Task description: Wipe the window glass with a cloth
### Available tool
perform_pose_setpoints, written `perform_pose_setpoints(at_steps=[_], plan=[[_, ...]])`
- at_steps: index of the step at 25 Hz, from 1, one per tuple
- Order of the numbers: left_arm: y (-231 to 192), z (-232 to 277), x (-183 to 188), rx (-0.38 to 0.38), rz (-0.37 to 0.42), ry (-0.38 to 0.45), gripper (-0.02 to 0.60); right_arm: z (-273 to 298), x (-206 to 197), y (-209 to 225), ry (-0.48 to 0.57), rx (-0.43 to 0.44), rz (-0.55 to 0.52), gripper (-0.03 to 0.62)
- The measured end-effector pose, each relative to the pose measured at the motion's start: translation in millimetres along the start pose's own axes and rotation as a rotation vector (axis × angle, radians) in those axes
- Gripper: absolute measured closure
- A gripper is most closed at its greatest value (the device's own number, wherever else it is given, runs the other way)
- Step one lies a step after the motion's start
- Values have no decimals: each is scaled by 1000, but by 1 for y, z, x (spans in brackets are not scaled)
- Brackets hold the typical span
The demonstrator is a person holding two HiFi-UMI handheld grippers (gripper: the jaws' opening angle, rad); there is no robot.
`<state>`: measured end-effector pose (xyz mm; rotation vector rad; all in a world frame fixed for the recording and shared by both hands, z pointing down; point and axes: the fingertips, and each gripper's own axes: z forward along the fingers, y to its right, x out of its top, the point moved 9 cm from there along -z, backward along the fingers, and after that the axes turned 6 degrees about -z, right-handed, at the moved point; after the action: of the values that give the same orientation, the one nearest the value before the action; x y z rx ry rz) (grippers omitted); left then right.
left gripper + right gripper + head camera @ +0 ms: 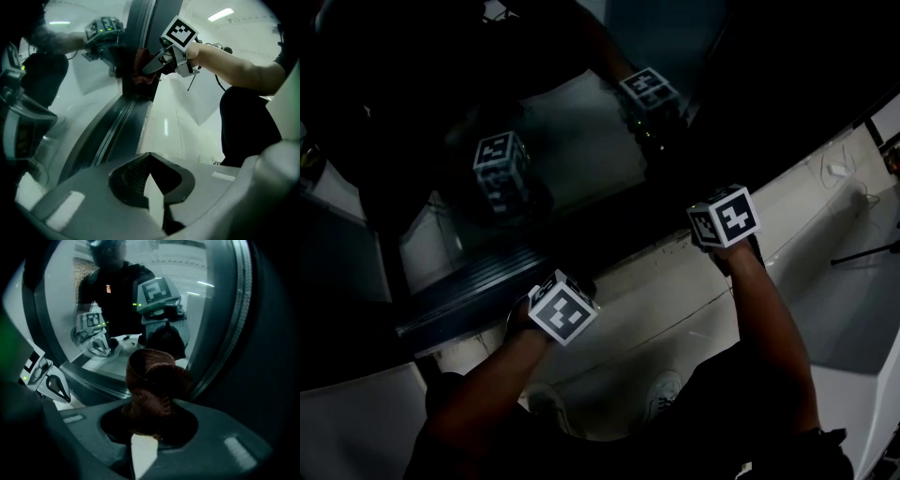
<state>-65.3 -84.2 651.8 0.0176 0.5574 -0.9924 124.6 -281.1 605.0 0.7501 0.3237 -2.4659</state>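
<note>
My right gripper is clenched on the brown cloth. The cloth bunches up toward 12 o'clock and looks to be touching the window glass, just beside the dark window frame at 3 o'clock. My left gripper is clamped together on nothing, low at 7 o'clock in the head view, near the sill track.

I judge the risks as these: the cloth is held only by its lower end, so a hard drag could pull it free. If the wad folds over, my bare jaw tips could scrape the pane, and the frame's edge could snag it.
</note>
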Motion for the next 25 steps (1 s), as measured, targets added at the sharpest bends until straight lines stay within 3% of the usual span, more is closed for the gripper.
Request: perform_pose_setpoints(at_steps=[5,12,18,25], plan=[[-10,-3,-7,-1,-8,-8,565,0,2,2,-43,25,31,520],[-13,3,-12,-23,15,-12,565,0,-2,12,-51,-96,79,520],[-6,-3,-7,-26,27,-9,565,-8,9,-1,-48,-118,30,520],[-4,9,7,-25,20,-28,565,-7,13,-5,-51,-75,-11,520]])
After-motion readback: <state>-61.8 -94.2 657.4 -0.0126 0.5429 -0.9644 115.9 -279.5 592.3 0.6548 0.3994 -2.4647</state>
